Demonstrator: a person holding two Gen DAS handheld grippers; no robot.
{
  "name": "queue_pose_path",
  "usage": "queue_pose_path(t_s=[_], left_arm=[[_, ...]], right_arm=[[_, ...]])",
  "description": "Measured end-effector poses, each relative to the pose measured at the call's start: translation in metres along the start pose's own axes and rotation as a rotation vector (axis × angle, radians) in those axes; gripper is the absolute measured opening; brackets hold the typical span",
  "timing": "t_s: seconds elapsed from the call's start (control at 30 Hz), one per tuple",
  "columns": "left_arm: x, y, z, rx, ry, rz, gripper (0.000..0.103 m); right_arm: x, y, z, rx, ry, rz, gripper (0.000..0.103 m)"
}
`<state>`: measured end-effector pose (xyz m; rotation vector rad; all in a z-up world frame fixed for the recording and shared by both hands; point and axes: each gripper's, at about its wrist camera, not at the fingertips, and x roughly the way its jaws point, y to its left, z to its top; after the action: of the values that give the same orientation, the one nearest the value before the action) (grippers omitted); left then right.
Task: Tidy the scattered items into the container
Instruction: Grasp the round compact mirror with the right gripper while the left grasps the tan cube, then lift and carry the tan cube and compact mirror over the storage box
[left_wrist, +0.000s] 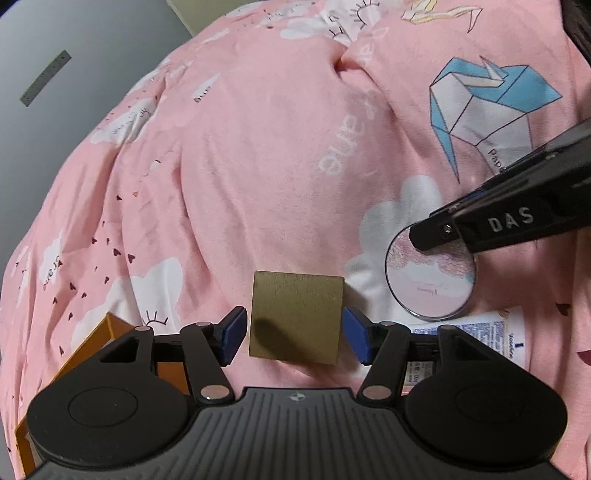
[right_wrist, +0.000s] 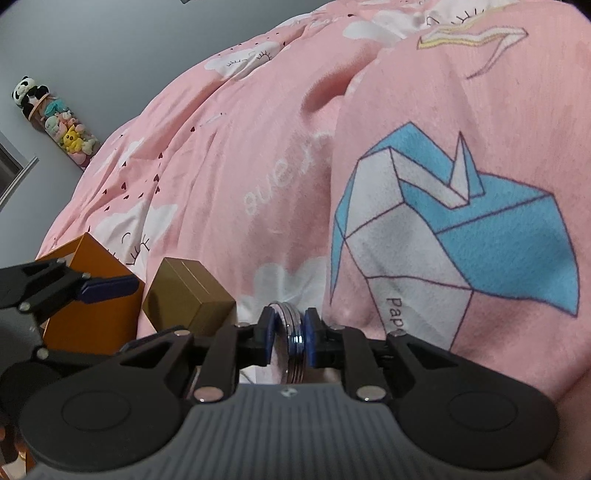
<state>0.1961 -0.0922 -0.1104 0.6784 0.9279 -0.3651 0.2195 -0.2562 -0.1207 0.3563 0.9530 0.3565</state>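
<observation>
Two grippers are at work on the pink quilt (left_wrist: 258, 166). The left gripper (left_wrist: 293, 334) stands wide open, its blue pads either side of the gold box (left_wrist: 295, 317) and apart from it, so nothing is held yet. The right gripper (right_wrist: 289, 332) has its pads pressed on the edges of the round compact (right_wrist: 293, 332), which stands on edge between them; from the left wrist view the compact (left_wrist: 430, 280) shows its pale face beside a white tube (left_wrist: 495, 332) lying on the quilt. The orange container (right_wrist: 92, 295) sits just beside the gold box, to its left and partly under the left gripper. For the box, the sound way seems to be to lower the pads until they reach well down its side faces, square them to those faces, then close evenly; a corner grip would likely let it twist on the soft bedding. The compact is thin and slick at the rim, so I would keep it centred in the pads and carry it slowly, minding the left gripper, which stands between it and the container.
</observation>
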Motion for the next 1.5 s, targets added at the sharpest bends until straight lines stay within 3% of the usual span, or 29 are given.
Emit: queue_pose_path(t_s=[0.3,0.47,0.87,0.97,1.13,1.27,1.5], left_arm=[[0.015,0.013,0.004,-0.046,0.037,-0.057,0.069],[0.009,0.023,-0.001,-0.146,0.016,-0.087,0.068],[-0.064,0.043,-0.017,-0.335,-0.122,-0.148,0.068],[-0.083,0.05,-0.021,-0.382,-0.15,-0.16,0.068],[-0.112,0.057,-0.032,-0.416,-0.187,-0.139,0.068],[-0.133,0.062,-0.045,-0.431,-0.2,-0.099,0.068],[-0.157,0.073,-0.076,-0.493,-0.188,-0.025,0.068]], right_arm=[[0.009,-0.008,-0.002,0.057,0.053,0.003,0.029],[0.009,-0.012,-0.006,0.094,0.084,0.011,0.038],[0.025,-0.015,-0.013,0.102,0.199,0.032,0.043],[0.026,-0.015,-0.015,0.104,0.208,0.042,0.04],[0.013,-0.012,-0.017,0.108,0.184,0.083,0.022],[0.006,0.004,-0.018,0.058,0.171,0.126,0.019],[0.011,0.016,-0.017,0.015,0.162,0.107,0.016]])
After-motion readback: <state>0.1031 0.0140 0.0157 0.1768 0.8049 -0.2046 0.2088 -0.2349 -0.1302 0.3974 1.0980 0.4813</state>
